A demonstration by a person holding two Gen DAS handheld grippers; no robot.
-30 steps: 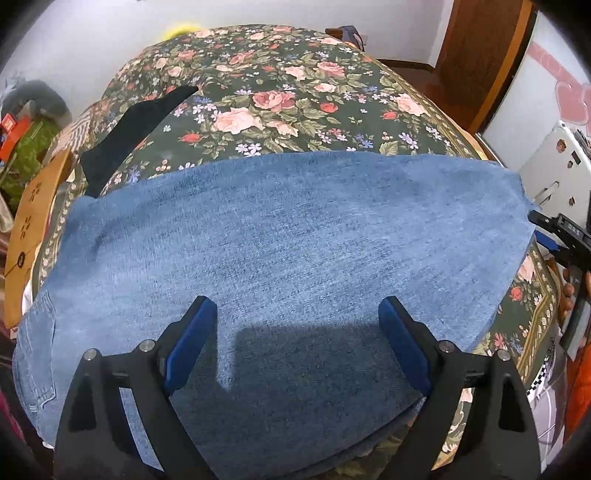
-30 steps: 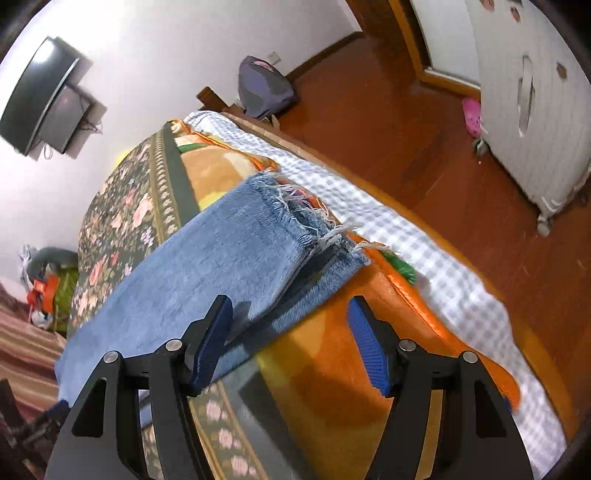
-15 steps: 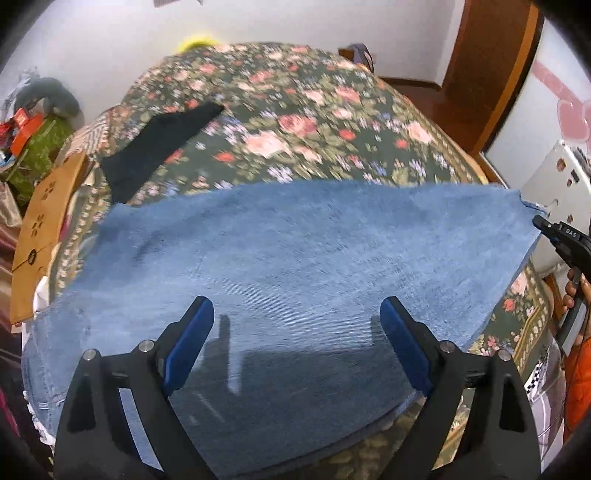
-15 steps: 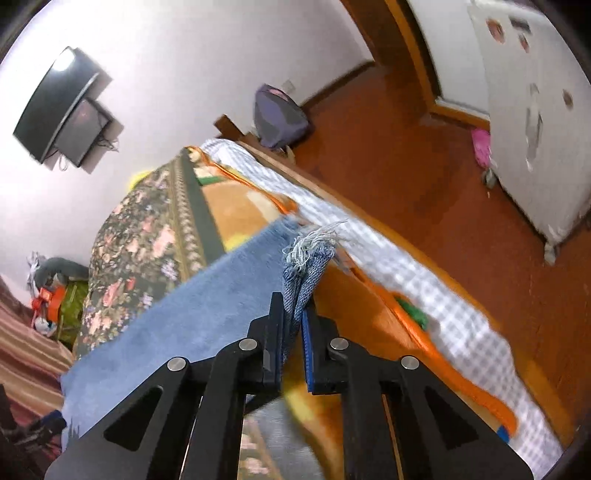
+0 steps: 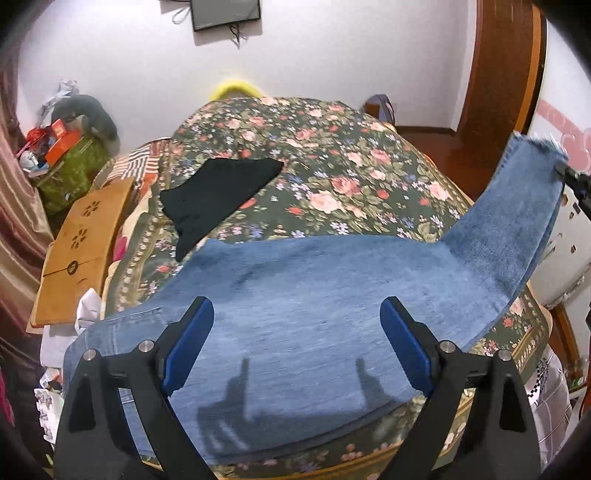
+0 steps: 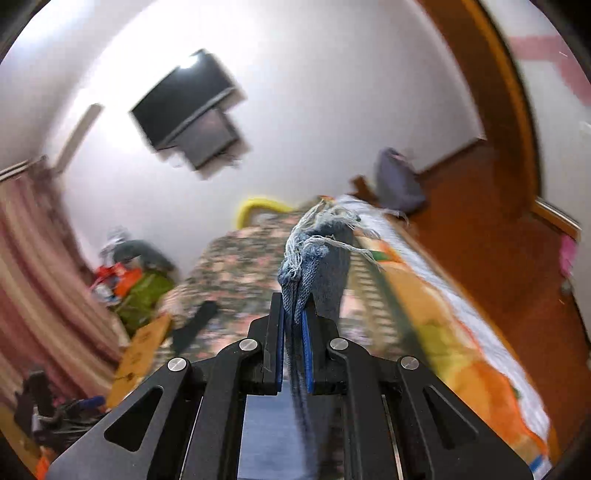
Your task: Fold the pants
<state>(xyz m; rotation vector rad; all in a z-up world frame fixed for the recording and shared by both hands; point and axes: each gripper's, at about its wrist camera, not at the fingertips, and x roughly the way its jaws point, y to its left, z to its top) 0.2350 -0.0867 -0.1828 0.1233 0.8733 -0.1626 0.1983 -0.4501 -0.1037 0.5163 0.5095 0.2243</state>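
Blue denim pants [image 5: 314, 295] lie across the near end of a floral bedspread [image 5: 325, 155], waist at the left. My left gripper [image 5: 295, 339] is open and empty, hovering just above the middle of the pants. My right gripper [image 6: 293, 314] is shut on the frayed leg hems [image 6: 314, 243] and holds them up in the air. In the left wrist view the leg end [image 5: 524, 192] rises off the bed at the right, up to the right gripper [image 5: 576, 181].
A black garment [image 5: 218, 192] lies on the bed behind the pants. A wooden board [image 5: 81, 243] and a cluttered green bag [image 5: 70, 162] stand left of the bed. A white cabinet [image 5: 565, 251] is at the right, a wall TV [image 5: 225, 13] behind.
My right gripper closed on the leg hems and lifted them off the bed's right edge. The left gripper stayed open and drew back a little above the pants.
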